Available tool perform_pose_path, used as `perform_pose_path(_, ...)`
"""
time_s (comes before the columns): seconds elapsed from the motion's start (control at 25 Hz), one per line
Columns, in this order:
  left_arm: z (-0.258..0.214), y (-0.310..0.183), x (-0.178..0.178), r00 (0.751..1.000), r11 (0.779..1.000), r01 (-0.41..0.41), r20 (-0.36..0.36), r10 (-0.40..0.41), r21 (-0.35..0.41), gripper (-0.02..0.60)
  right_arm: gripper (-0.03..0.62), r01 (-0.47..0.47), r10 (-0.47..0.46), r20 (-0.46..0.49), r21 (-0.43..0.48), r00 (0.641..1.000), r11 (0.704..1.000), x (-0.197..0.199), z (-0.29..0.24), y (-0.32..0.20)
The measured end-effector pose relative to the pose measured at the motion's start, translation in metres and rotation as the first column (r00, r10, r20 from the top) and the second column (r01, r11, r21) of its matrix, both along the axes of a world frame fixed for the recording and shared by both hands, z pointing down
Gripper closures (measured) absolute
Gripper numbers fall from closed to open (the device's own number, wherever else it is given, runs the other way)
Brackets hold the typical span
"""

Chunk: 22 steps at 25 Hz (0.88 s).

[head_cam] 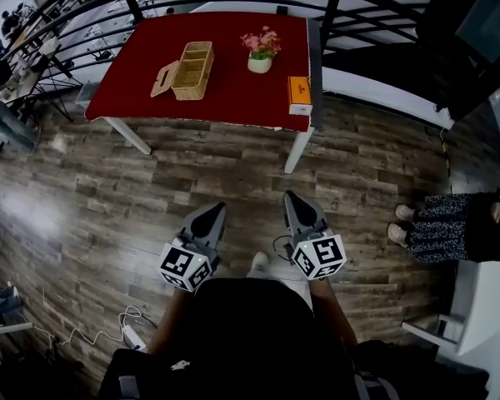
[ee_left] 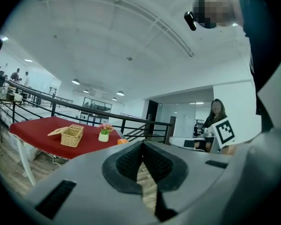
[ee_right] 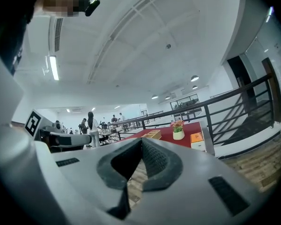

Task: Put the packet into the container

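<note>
While both claws hang clenched and empty over the wooden floor point(head_cam: 233, 173), nothing of this job is in hand yet. The left claw point(head_cam: 210, 212) has its pads pressed tip to tip with nothing between them, and it's the same story for the right claw point(head_cam: 295, 200).

Well ahead of the right claw, the orange packet point(head_cam: 298, 94) lies flat at the near corner of the red surface point(head_cam: 233, 98), right along its edge. Well ahead of the left claw sits the basket point(head_cam: 192, 72), lid off to one side, mouth open. A flowerpot point(head_cam: 260, 61) stands between basket and packet, a touch further back.

So where could it slip?

- **The corner:** that's the big one, I'd say. The packet sits so close to the edge that a claw arriving clenched, or opening late, would likely just shove it off onto the floor.
- **The grip:** a flat packet gives the pads little to bite, so a shallow pinch may slide off mid-lift.
- **The flowerpot:** the carry runs past it, and a low sweep could clip it and tip it.
- **The basket:** wicker looks light and the inside is divided, so a nudge might skid it. A packet dropped askew could also hang on a divider instead of settling in.
</note>
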State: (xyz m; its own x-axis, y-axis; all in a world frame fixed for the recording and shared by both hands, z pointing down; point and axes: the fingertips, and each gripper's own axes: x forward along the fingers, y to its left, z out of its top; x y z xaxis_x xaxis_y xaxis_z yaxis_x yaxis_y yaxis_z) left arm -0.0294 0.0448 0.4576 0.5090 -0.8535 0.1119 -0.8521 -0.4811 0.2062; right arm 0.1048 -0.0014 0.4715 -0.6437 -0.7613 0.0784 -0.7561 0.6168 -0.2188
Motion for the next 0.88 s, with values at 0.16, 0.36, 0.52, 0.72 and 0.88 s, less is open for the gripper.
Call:
perform_pose_path(0.16, -0.001, -0.024, -0.002, 1.0, 1.0, 0.009, 0.013, -0.009, 0.001, 0.572, 0.574, 0.013, -0.013, 0.006, -0.003, 1.0, 1.0, -0.003, 0.002, -0.024)
perform_pose_path(0.36, 0.005, -0.063, -0.008, 1.0, 1.0, -0.001, 0.023, 0.001, -0.002, 0.572, 0.574, 0.003, -0.003, 0.003, -0.006, 1.0, 1.0, -0.006, 0.007, -0.058)
perform_pose_path(0.52, 0.008, -0.102, -0.015, 1.0, 1.0, -0.023, 0.013, 0.023, 0.004, 0.572, 0.574, -0.011, 0.011, -0.009, -0.014, 1.0, 1.0, -0.012, 0.013, -0.091)
perform_pose_path(0.72, 0.01, -0.158, -0.028, 0.998, 0.998, -0.061, 0.003, 0.061, 0.005, 0.572, 0.574, -0.04, 0.04, -0.022, -0.015, 0.999, 0.999, -0.027, 0.013, -0.142)
perform_pose_path(0.88, 0.006, -0.208, -0.047, 0.996, 0.996, -0.093, -0.016, 0.093, 0.009, 0.572, 0.574, -0.068, 0.068, -0.028, -0.013, 0.997, 0.998, -0.045, 0.009, -0.188)
